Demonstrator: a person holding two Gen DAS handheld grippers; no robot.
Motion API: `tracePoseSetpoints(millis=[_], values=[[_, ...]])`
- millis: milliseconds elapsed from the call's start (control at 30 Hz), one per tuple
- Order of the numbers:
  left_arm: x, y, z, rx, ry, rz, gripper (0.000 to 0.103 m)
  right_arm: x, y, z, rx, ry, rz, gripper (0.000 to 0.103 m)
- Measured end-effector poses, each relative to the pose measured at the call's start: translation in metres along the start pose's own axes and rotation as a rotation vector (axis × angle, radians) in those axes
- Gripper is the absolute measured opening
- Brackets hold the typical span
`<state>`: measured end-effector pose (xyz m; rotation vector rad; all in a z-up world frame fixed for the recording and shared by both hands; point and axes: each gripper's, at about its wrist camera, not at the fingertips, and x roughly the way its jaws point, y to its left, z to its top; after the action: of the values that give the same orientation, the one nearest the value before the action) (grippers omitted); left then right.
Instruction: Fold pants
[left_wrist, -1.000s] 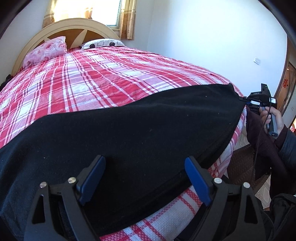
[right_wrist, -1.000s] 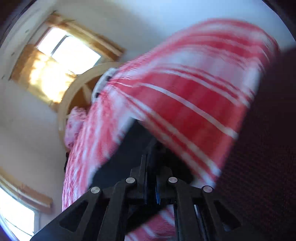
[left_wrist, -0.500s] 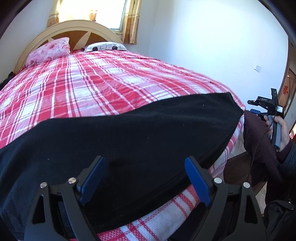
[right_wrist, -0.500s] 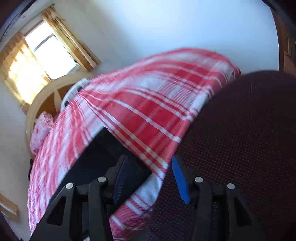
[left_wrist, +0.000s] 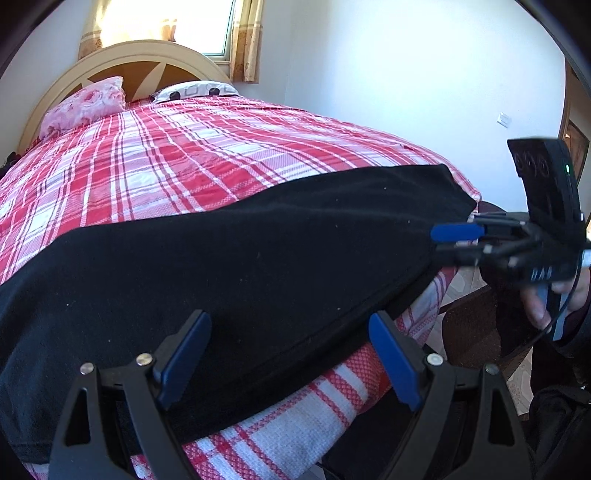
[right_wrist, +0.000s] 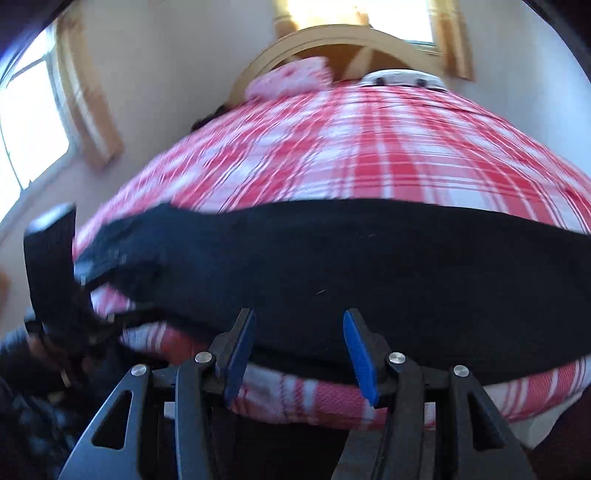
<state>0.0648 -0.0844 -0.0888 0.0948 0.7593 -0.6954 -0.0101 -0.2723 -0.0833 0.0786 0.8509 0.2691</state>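
Only rightward, side window (blurred), pants

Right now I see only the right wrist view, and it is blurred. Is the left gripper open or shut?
Observer: Open. The left wrist view shows the left gripper spread wide over the near edge of the black pants, pinching nothing.
Operator: My view cuts the pants on the right. Where do they end?
Observer: Just short of the right edge of the plaid cover, lying flat.
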Motion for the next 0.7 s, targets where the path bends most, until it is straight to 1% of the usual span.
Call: tracePoseSetpoints(millis=[100, 167, 200, 233, 267, 300, 333, 367, 400, 467, 700], values=[[0.0, -0.001, 0.0, -0.002, 0.003, 0.009, 0.09, 0.013, 0.016, -0.009, -0.089, 0.046, -0.067, 0.051], [0.001, -0.002, 0.0, -0.003, 0.009, 0.021, 0.09, 0.015, 0.02, -0.014, -0.101, 0.07, -0.071, 0.051], [0.001, -0.003, 0.0, -0.003, 0.012, 0.029, 0.09, 0.019, 0.018, -0.01, -0.112, 0.059, -0.081, 0.051], [0.0, -0.003, 0.0, -0.003, 0.014, 0.035, 0.09, 0.019, 0.02, -0.011, -0.127, 0.05, -0.09, 0.049], [0.001, -0.004, 0.001, -0.003, 0.017, 0.043, 0.09, 0.017, 0.024, -0.012, -0.142, 0.05, -0.104, 0.041], [0.001, -0.005, 0.002, -0.002, 0.02, 0.053, 0.09, 0.018, 0.024, -0.012, -0.158, 0.045, -0.128, 0.035], [0.0, -0.005, 0.002, -0.002, 0.02, 0.058, 0.09, 0.02, 0.022, -0.01, -0.158, 0.042, -0.133, 0.026], [0.0, -0.005, 0.002, -0.003, 0.021, 0.063, 0.09, 0.021, 0.019, -0.005, -0.139, 0.041, -0.113, 0.015], [0.0, -0.004, 0.003, -0.005, 0.023, 0.071, 0.09, 0.019, 0.016, -0.004, -0.109, 0.039, -0.082, 0.011], [0.0, -0.003, 0.003, -0.009, 0.028, 0.078, 0.09, 0.019, 0.013, 0.0, -0.097, 0.034, -0.08, 0.003], [0.0, 0.0, 0.002, -0.019, 0.04, 0.082, 0.09, 0.013, 0.015, -0.003, -0.121, 0.035, -0.11, 0.003]])
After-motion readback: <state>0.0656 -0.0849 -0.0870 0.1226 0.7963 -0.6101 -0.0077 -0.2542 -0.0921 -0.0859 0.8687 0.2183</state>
